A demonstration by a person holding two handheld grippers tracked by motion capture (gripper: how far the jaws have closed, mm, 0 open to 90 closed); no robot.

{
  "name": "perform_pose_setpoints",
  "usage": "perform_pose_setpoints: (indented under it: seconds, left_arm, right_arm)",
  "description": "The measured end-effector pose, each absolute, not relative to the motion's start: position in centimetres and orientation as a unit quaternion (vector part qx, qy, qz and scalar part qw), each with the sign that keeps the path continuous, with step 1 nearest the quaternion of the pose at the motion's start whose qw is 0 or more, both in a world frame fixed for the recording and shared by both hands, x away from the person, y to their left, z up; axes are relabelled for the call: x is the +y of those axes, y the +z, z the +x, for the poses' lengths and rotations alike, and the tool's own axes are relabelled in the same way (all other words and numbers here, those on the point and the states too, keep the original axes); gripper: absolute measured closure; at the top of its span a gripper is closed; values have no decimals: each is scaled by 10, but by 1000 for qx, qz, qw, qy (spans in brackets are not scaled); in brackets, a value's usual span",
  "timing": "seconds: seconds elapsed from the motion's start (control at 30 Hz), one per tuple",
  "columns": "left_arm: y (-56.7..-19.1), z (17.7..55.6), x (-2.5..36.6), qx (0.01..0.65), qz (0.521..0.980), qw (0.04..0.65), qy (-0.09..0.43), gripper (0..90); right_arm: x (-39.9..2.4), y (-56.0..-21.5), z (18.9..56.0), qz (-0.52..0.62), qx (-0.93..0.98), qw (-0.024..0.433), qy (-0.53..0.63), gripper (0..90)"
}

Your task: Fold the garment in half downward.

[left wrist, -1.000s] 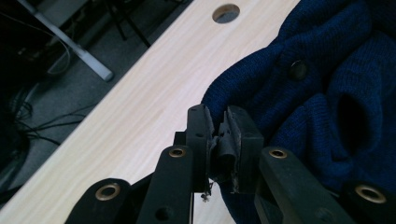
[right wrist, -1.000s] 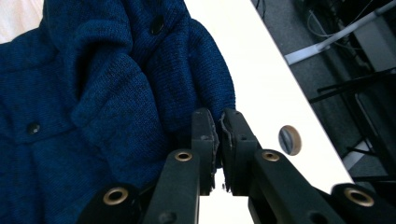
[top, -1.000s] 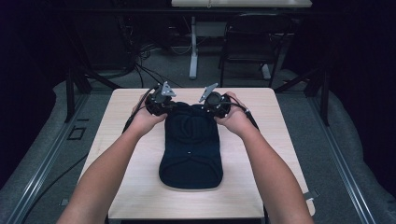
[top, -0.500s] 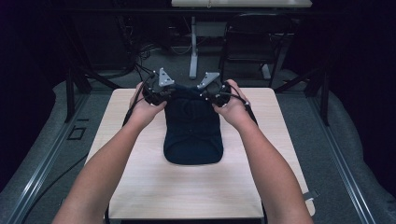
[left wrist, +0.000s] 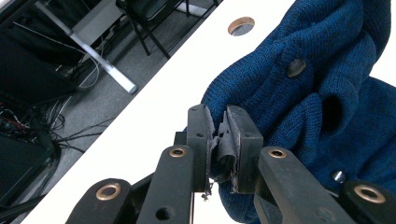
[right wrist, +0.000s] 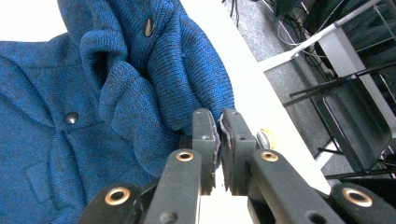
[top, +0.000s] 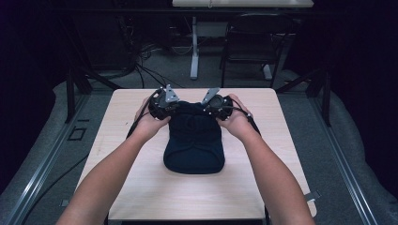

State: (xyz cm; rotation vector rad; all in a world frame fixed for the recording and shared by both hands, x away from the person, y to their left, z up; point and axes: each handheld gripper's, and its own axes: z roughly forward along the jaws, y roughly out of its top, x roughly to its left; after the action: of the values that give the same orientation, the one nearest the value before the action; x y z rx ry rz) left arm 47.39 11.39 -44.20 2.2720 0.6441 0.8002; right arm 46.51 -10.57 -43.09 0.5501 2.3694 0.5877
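Observation:
A dark blue knitted garment (top: 193, 145) with buttons lies bunched on the pale wooden table (top: 141, 192), its length running away from the person. My left gripper (top: 165, 105) holds its far left corner and my right gripper (top: 213, 105) its far right corner. In the left gripper view the left gripper (left wrist: 220, 116) has its jaws shut on a fold of the blue knit (left wrist: 299, 93). The right gripper view has the right gripper (right wrist: 218, 119) shut on the knit's edge (right wrist: 93, 116), beside a dark button (right wrist: 71, 117).
A round cable hole (left wrist: 241, 25) sits in the table near its far edge. Beyond the table stand a chair (top: 248, 51) and a desk leg (top: 194, 51), with cables on the floor. Bare tabletop lies on both sides of the garment and in front of it.
Both hands carried the garment's far end away toward the table's far edge, then came back a little. The garment's near end now lies farther from the person than a second ago.

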Motion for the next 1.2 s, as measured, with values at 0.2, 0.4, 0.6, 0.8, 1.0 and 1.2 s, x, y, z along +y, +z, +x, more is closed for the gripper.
perform_pose_setpoints:
  seconds: [0.2,0.4,0.6,0.8,1.0,1.2]
  left_arm:
    - [-442,473,114,245,865,316,302,806]
    - [-442,468,115,239,869,316,298,806]
    - [-440,461,116,224,873,315,297,806]
    - [-444,449,116,213,876,313,298,806]
    - [-448,433,115,198,882,309,296,806]
    - [-458,416,116,182,890,310,281,806]
  right_arm:
    - [-106,-432,462,207,900,311,226,847]
    - [-106,-432,456,196,902,310,226,847]
    - [-108,-433,446,181,905,312,225,849]
    - [-110,-437,434,167,909,312,221,851]
    - [-111,-442,420,156,913,312,214,852]
    - [-116,-454,405,161,916,295,221,856]
